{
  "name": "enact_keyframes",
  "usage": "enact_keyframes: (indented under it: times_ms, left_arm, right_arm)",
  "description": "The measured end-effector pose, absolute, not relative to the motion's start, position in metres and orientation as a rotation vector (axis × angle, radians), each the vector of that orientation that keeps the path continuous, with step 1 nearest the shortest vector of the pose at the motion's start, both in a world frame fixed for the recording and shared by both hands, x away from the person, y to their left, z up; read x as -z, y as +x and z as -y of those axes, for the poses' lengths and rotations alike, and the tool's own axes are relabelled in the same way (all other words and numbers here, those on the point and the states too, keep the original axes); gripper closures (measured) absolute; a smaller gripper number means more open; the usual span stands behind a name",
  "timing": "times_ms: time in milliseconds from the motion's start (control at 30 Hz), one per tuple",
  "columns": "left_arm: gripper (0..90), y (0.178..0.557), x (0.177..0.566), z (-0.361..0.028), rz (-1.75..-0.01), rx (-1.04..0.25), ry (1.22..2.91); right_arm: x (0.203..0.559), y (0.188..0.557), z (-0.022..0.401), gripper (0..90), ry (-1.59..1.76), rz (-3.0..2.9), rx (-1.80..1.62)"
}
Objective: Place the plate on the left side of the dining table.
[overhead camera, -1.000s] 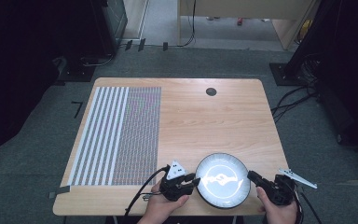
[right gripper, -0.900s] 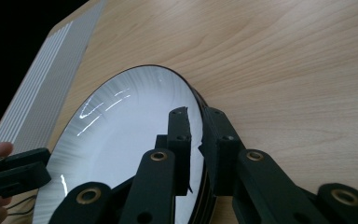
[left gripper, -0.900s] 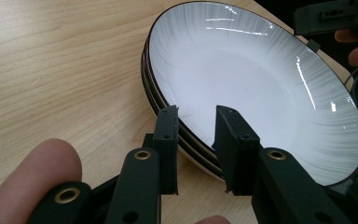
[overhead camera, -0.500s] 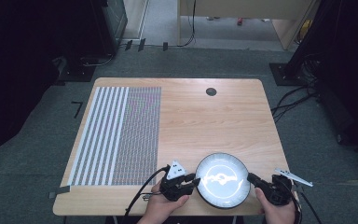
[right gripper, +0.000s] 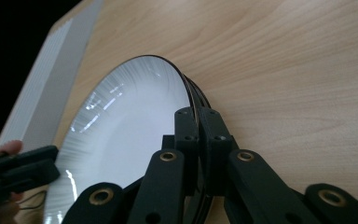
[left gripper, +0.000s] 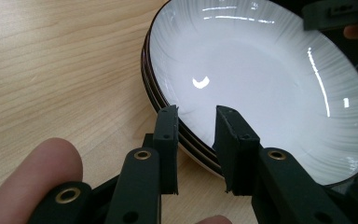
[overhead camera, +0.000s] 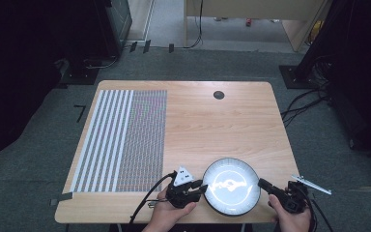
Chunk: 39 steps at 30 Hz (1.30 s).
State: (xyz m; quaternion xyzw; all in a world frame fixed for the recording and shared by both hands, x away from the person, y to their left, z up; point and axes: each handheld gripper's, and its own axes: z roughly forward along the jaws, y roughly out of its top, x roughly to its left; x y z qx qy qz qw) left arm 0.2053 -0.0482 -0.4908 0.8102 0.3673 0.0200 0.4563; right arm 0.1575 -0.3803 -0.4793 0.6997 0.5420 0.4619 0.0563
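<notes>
Jaws, right gripper point(right gripper: 196, 114): pinched narrow on the rim of the top plate point(left gripper: 261, 79), one jaw inside, one outside. Jaws, left gripper point(left gripper: 196, 114): parted, straddling the opposite rim, not yet closed on it.

Table point(overhead camera: 212, 125), wooden: wide bare boards beyond the plates, striped mat point(overhead camera: 121, 140) on its left part, small dark disc point(overhead camera: 218, 94) far off.

Plate stack: near front edge, between both hands, little margin toward the person.

Change over the last second: practically none; both grippers stay put at the rim. Judged: a two-sided lift is pending.
</notes>
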Motion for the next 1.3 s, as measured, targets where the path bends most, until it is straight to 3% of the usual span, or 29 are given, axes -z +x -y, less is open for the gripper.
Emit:
enact_keyframes:
  times_ms: [1300]
  left_arm:
    - [72.2,0.205,0.491,0.050,-0.913,-0.080,1.989]
  right_arm:
    - [0.482,0.163,0.371,83.1,2.176,-1.703,-1.332]
